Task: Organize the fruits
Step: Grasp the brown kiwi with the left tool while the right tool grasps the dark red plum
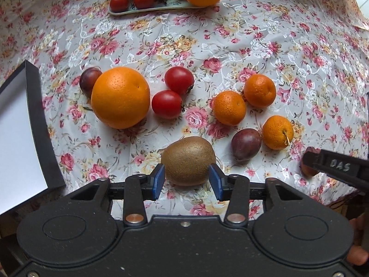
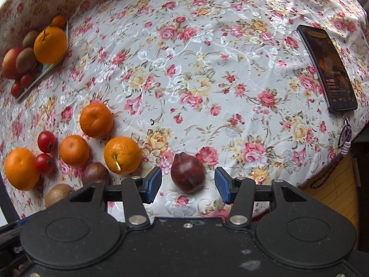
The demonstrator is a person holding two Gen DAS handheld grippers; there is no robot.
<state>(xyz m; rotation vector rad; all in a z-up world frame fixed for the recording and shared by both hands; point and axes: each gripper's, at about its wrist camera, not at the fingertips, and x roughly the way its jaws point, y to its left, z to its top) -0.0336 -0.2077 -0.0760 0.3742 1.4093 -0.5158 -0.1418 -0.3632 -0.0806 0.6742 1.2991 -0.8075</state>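
Observation:
A brown kiwi [image 1: 188, 160] rests on the flowered cloth between the blue pads of my left gripper [image 1: 187, 181]; both pads touch its sides. My right gripper [image 2: 188, 185] stands open around a dark red plum [image 2: 188, 175], with a gap on each side. One of the right gripper's fingers [image 1: 334, 166] shows at the right edge of the left wrist view. Loose on the cloth lie a big orange [image 1: 120, 97], two tomatoes [image 1: 167, 103], three mandarins [image 1: 229, 107] and two more plums [image 1: 246, 143]. The plate [image 1: 147, 10] at the back holds several fruits.
A black-edged white box [image 1: 20, 133] stands at the left. A phone [image 2: 327, 69] lies at the far right near the table's edge, with a beaded strap hanging off. A hand [image 1: 357, 257] shows at the lower right of the left wrist view.

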